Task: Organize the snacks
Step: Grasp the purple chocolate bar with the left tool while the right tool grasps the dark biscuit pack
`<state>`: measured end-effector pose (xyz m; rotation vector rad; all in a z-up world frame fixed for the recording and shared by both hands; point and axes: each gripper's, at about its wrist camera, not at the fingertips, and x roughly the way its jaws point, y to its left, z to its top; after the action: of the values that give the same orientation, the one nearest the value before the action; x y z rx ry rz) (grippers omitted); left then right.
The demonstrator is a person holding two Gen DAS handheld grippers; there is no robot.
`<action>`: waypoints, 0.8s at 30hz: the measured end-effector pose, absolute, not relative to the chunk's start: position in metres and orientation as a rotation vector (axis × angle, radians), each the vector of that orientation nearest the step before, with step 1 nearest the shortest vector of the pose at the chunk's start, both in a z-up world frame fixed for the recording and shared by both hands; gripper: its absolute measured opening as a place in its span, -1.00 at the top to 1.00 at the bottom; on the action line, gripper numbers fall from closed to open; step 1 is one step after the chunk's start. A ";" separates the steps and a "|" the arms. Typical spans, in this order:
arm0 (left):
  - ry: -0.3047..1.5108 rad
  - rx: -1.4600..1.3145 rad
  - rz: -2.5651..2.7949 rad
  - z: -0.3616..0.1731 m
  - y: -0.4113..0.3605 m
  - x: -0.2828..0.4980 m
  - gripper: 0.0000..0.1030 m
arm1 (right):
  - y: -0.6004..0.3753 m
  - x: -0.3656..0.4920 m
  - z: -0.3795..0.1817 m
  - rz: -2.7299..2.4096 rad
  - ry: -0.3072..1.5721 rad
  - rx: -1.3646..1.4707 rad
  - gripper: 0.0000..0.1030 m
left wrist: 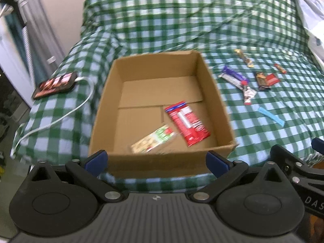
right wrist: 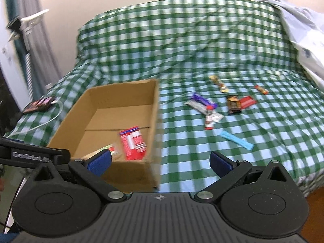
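Two snacks are lying in the box [left wrist: 162,101]: red packet [left wrist: 186,124], green-white packet [left wrist: 154,139]. Others [right wrist: 220,107] are waiting on the bed [right wrist: 273,125], right. Left hand-held gripper [left wrist: 157,161] and right hand-held gripper [right wrist: 161,162] are hovering spread, empty.

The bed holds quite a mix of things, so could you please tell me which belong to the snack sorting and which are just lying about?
Belongs to the job:
cardboard box
red packet and green-and-white packet, both in the box
purple bar
brown packet
blue stick

Just lying about:
phone
white cable
checked bedspread
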<state>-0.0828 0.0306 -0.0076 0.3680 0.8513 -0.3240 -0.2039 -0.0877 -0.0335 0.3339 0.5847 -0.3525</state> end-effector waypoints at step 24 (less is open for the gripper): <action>1.006 0.412 -0.460 -0.065 -0.248 0.063 -1.00 | -0.316 -0.177 -0.097 -0.698 0.581 0.409 -0.99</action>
<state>0.0627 -0.2480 -0.0645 0.4121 1.0060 -0.4601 -0.1766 -0.3162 -0.0967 0.4089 0.5807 -0.6979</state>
